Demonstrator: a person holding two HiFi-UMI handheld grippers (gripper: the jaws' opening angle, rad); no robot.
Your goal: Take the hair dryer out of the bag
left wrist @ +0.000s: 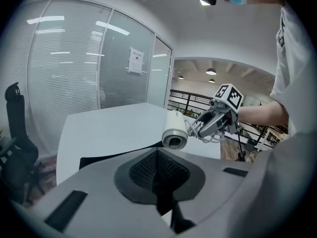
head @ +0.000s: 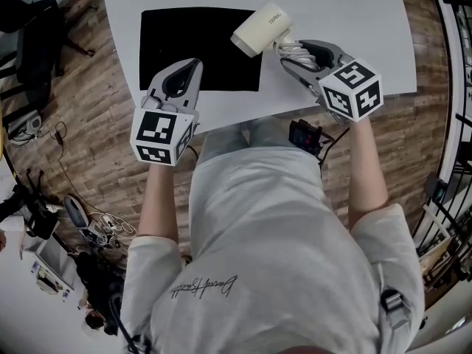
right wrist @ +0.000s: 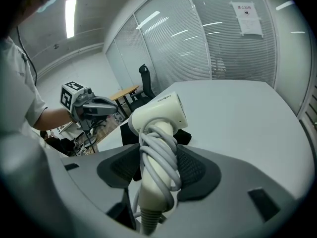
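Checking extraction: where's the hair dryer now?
Head view, right side: the hair dryer is held in the right hand-held gripper, beside the black bag.

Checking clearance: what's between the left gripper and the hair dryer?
In the head view, only the flat black bag on the white table shows between them.

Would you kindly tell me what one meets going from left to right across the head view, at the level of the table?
Black office chair → left gripper, shut and empty → hair dryer → right gripper, gripping the dryer's cord-wrapped handle → railing. The black bag is left out, since the left gripper overlaps it.
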